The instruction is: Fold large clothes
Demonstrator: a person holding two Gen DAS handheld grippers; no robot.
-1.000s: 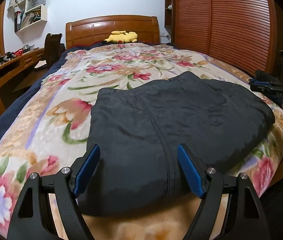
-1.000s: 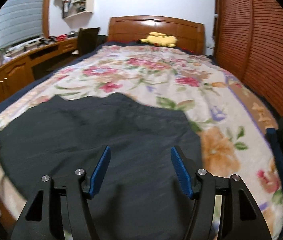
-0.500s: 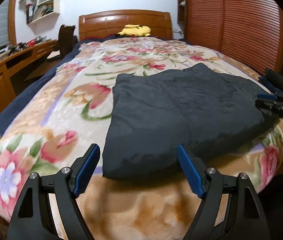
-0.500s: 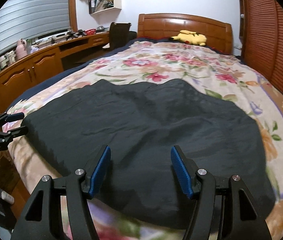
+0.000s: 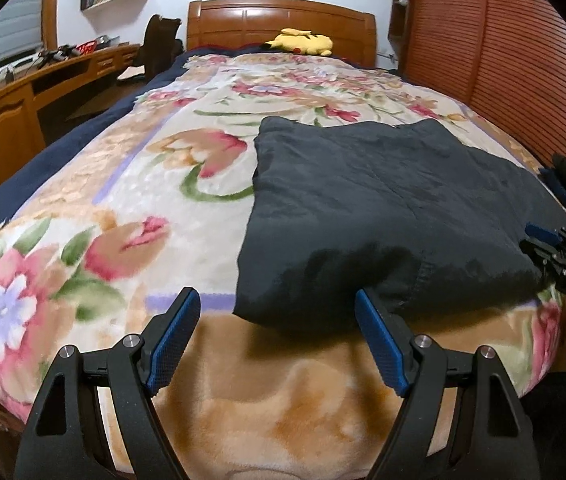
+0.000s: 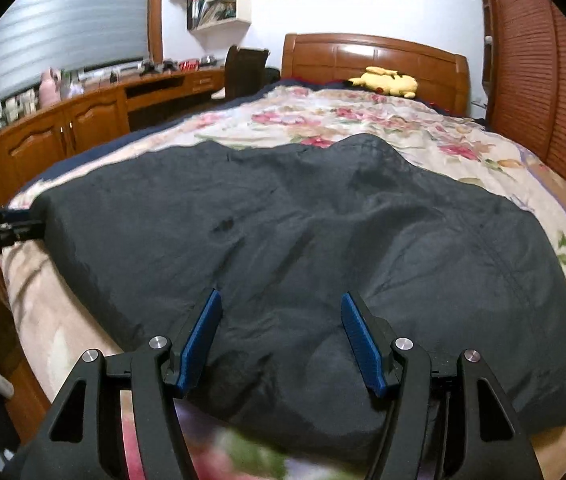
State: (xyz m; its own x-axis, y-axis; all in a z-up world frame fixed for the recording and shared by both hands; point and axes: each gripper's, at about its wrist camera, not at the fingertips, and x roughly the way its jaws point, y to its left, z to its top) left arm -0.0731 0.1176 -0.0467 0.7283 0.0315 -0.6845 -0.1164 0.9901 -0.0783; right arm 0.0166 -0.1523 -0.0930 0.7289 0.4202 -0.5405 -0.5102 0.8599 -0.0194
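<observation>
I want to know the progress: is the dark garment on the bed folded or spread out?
Folded. The dark garment lies as a thick compact rectangle with doubled, rounded edges on the floral blanket; no sleeves stick out.

The dark garment in front of you is a matt woven cloth, faintly crinkled, with stitched seams. It lies on a floral blanket of thick plush fleece, soft and fuzzy, slightly sheeny on the tan border. Your left gripper has matt black plastic fingers with blue pads in a fine knurled texture and bright metal pin heads; your right gripper looks the same. The headboard is glossy varnished wood, the wardrobe door ribbed wood slats. The yellow toy looks plush.
</observation>
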